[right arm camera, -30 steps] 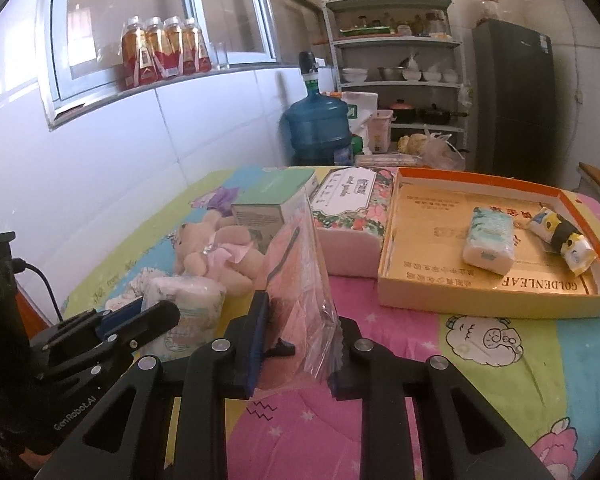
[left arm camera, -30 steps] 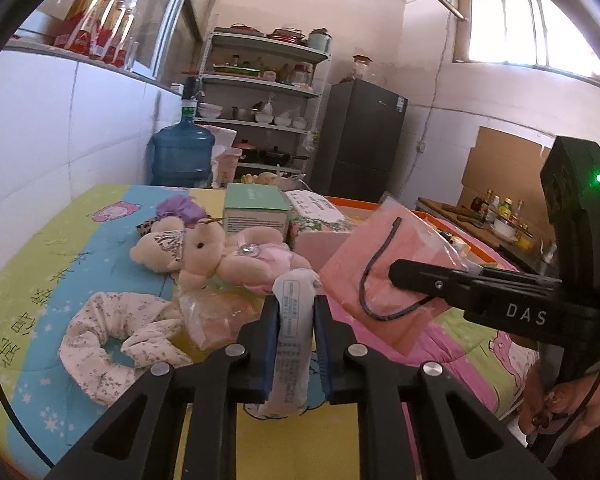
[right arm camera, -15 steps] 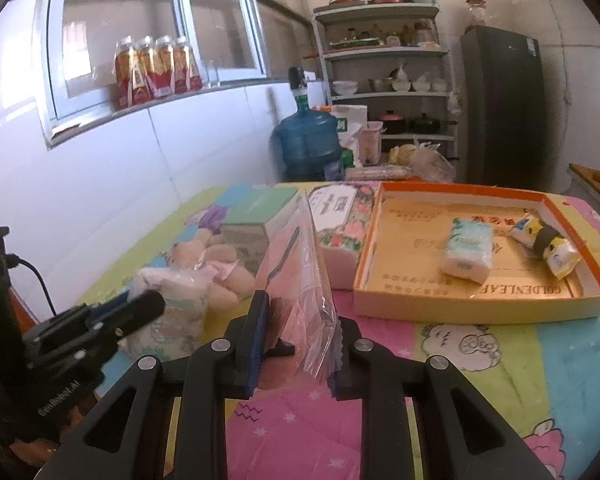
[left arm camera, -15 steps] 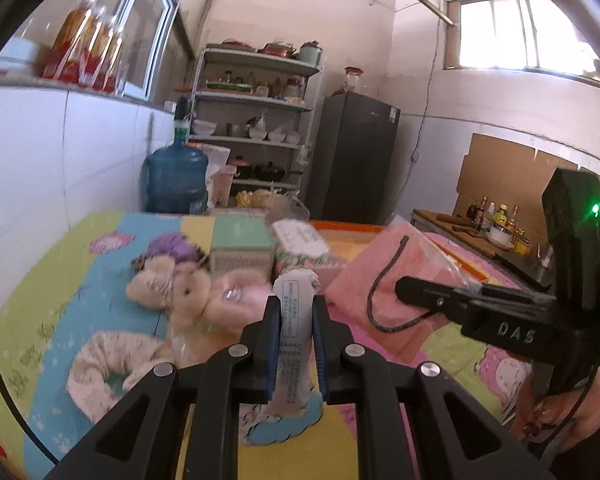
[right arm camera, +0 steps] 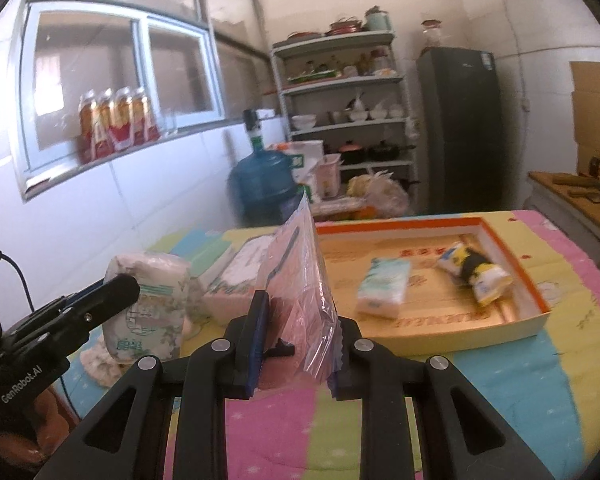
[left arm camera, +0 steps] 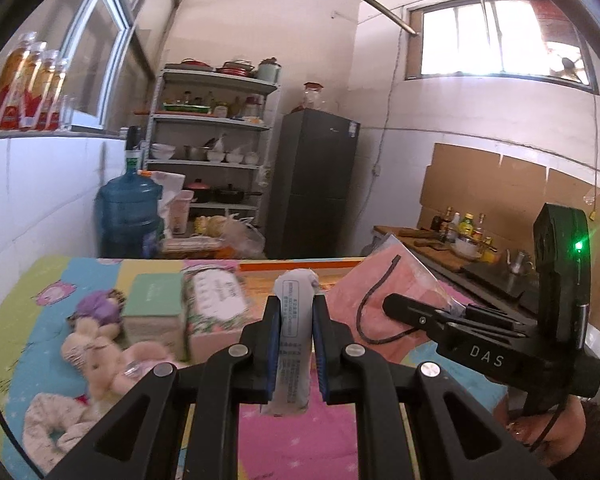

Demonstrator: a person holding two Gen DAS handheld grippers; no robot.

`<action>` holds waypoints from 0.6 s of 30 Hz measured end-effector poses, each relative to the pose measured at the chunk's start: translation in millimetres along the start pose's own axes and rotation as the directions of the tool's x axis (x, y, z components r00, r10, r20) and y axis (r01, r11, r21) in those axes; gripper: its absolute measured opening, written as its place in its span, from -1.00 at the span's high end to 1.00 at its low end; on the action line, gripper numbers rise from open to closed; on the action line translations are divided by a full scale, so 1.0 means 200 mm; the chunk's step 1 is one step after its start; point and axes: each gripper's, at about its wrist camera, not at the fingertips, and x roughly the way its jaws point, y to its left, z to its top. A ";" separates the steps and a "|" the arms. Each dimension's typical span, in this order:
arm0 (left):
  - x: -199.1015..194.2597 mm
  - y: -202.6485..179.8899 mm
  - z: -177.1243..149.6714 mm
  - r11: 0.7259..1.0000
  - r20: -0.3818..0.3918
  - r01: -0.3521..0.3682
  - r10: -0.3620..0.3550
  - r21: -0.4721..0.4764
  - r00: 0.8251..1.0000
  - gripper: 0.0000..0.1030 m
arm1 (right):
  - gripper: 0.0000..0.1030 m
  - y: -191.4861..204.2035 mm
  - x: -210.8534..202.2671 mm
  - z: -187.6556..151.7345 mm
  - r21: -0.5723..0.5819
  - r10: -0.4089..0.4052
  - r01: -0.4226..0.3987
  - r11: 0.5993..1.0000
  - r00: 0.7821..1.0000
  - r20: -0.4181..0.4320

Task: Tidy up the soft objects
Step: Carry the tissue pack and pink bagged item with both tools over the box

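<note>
My left gripper (left arm camera: 294, 312) is shut on a white tissue pack (left arm camera: 294, 344), held above the table; it also shows in the right wrist view (right arm camera: 148, 304). My right gripper (right arm camera: 298, 312) is shut on a clear bag with a pink cloth inside (right arm camera: 300, 276), also seen in the left wrist view (left arm camera: 384, 300). An orange-rimmed cardboard tray (right arm camera: 512, 256) holds a tissue pack (right arm camera: 384, 286) and a yellow-black soft toy (right arm camera: 474, 272). A pink teddy bear (left arm camera: 104, 360), a purple plush (left arm camera: 98, 306) and a patterned cloth (left arm camera: 54, 424) lie at the left.
A green box (left arm camera: 154, 312) and a floral tissue box (left arm camera: 216, 304) stand on the colourful cloth-covered table (right arm camera: 520, 380). Behind are a blue water jug (left arm camera: 126, 216), shelves (left arm camera: 212, 152), a dark fridge (left arm camera: 314, 184) and a counter with bottles (left arm camera: 456, 236).
Both grippers have risen with their loads and tilted up. The tissue pack and the pink bag are higher above the table, and more of the room shows.
</note>
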 end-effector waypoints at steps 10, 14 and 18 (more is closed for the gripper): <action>0.19 -0.14 0.07 0.999 -0.005 0.045 -0.045 -0.031 0.999 0.70 | 0.51 -0.27 -0.09 0.07 0.052 -0.078 0.075 0.996 0.996 0.052; 0.27 -0.18 0.08 0.999 -0.009 0.039 -0.039 -0.038 0.999 0.70 | 0.50 -0.36 -0.09 0.09 0.071 -0.093 0.088 0.994 0.994 0.064; 0.36 -0.22 0.07 0.998 -0.027 0.031 -0.032 -0.047 0.999 0.70 | 0.50 -0.45 -0.07 0.11 0.090 -0.102 0.097 0.991 0.993 0.063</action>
